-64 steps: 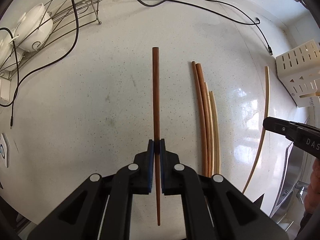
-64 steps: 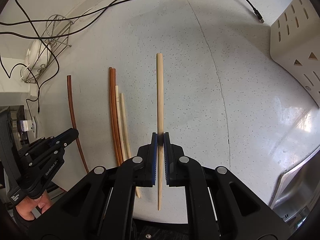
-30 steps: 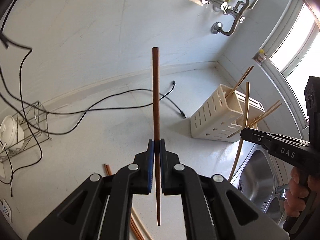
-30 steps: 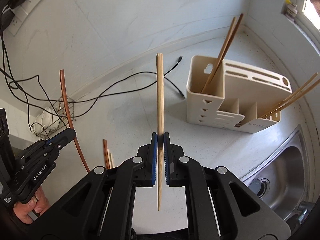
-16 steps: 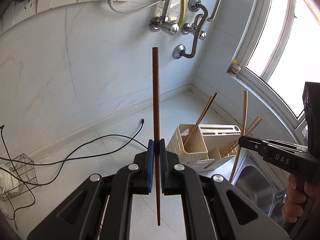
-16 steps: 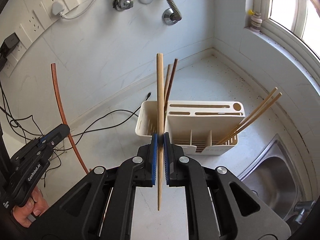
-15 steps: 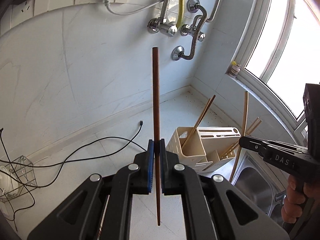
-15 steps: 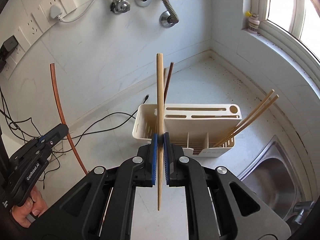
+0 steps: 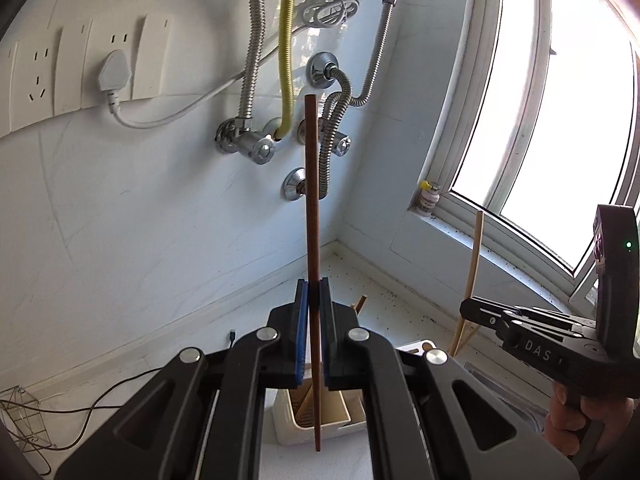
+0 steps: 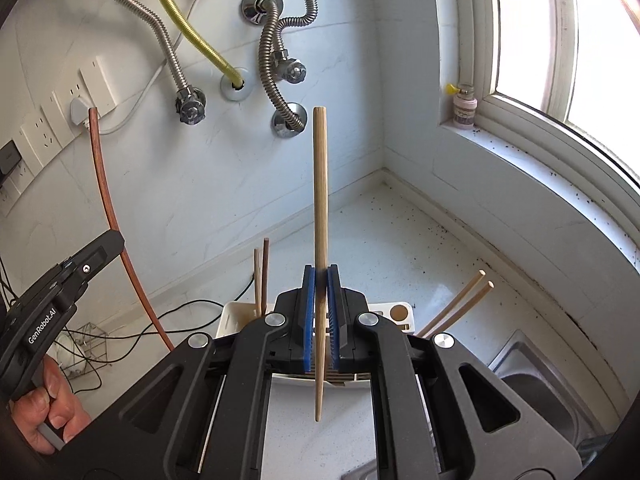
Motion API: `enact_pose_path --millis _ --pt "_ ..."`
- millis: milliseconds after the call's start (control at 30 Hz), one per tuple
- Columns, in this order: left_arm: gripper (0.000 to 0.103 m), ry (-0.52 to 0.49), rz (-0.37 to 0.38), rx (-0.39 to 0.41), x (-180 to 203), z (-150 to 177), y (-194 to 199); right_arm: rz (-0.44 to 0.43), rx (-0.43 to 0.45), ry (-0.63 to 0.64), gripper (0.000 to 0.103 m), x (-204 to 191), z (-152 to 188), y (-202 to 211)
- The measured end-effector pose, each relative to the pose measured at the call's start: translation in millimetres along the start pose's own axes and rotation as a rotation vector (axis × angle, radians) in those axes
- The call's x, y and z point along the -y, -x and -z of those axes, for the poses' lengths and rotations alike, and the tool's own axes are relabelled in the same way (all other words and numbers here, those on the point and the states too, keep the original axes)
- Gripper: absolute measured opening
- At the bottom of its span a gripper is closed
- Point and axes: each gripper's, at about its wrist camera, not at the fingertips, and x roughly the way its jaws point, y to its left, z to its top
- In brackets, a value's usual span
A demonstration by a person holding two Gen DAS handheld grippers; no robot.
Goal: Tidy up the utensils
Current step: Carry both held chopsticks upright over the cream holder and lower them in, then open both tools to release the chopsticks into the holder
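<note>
We grip one chopstick in each tool so both can go into the holder on the same trip. Nearest us, the left gripper [image 9: 313, 300] is clamped on the dark brown chopstick [image 9: 312, 216], pinched low on its shaft so that only a short tip hangs below the pads and the long end stands up clear of the rack. The right gripper [image 10: 320, 280] is clamped the same way on the pale bamboo chopstick [image 10: 320, 200], its pointed end down.

Just beyond and below our fingers sits the cream utensil holder [image 10: 240, 320], mostly hidden behind the tool bodies. We judge both tips are held over it, ready to lower. Two chopsticks [image 10: 260, 276] already stand in its left compartment, and a pale pair [image 10: 460, 304] leans out of the right end, so we need to aim for a free slot.

Farther off, the counter corner [image 10: 380, 248] meets the wall with its metal hoses [image 10: 272, 40] and the window sill [image 10: 520, 152].
</note>
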Motion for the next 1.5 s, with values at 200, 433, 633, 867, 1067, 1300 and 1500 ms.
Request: enact_pose_path --millis 200,433,633,867,1067,1300,1500 --pt "0.005 -0.021 0.006 0.043 7 6 -21 0.007 0.029 -0.003 0.006 16 1 -14" --pt "0.005 -0.038 -0.002 0.055 9 9 -39 0.011 0.048 -0.009 0.006 29 2 -26" --pt "0.005 -0.059 -0.017 0.044 9 17 -51 0.026 0.080 0.002 0.006 36 5 -35" --pt "0.005 -0.059 -0.026 0.046 5 25 -58 0.033 0.101 -0.007 0.006 44 15 -48" --pt "0.005 -0.041 -0.019 0.020 2 36 -69 0.039 0.105 0.015 0.006 43 28 -53" --pt "0.005 -0.049 -0.038 -0.001 4 50 -76 0.045 0.131 0.028 0.006 40 36 -49" --pt "0.009 -0.066 -0.056 0.002 11 57 -75 0.043 0.139 0.045 0.013 41 45 -45"
